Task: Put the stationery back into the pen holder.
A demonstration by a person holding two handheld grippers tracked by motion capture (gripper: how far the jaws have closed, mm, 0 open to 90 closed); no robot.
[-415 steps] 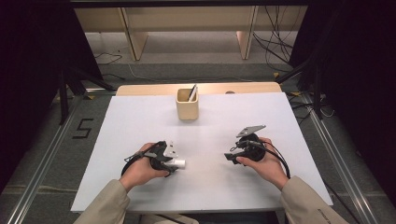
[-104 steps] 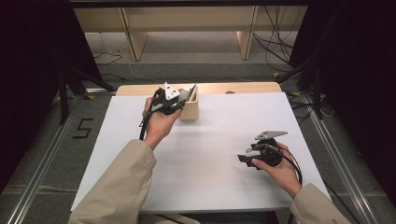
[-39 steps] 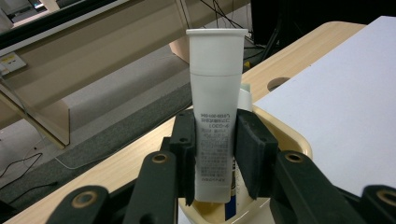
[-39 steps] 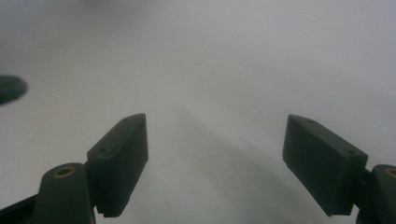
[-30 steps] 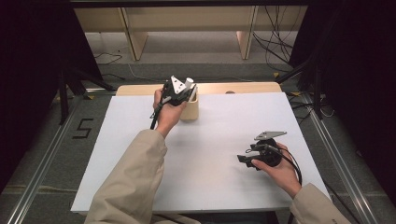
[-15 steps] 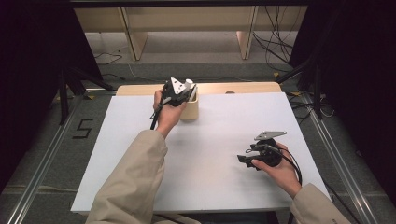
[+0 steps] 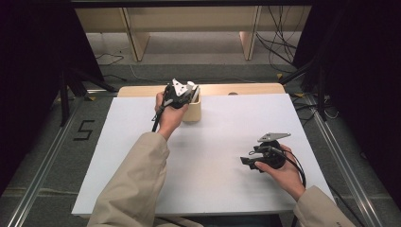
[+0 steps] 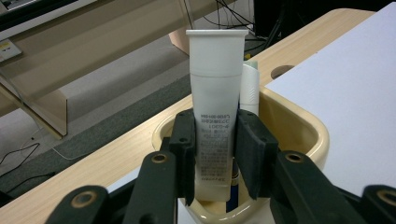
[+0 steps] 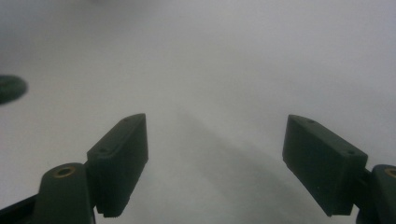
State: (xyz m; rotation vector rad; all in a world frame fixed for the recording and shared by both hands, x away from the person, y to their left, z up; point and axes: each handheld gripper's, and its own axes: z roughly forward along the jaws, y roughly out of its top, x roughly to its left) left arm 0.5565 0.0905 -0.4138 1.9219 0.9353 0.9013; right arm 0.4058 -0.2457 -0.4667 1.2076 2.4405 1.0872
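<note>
- The left tool (image 8: pixel 212 154) is clenched on a white tube (image 8: pixel 215 107), its black pads pressing the tube's printed lower half from both sides, in the middle of the left gripper view.
- The tube stands upright, cap end up, with its bottom inside the beige cup (image 8: pixel 299 126); a white pen (image 8: pixel 250 88) stands just behind it in the same cup.
- In the high view the cup (image 7: pixel 193 109) sits at the upper middle of the white bench (image 7: pixel 227 142), the left tool (image 7: pixel 182 93) right over it.
- The right tool (image 7: pixel 250 161) rests at the lower right, released, its jaws wide apart with nothing between.
- Step in hand, as I judge it: setting the tube into the cup.
- The next move calls for easing the pads apart without tipping the tube, then drawing straight up, clear of the pen.
</note>
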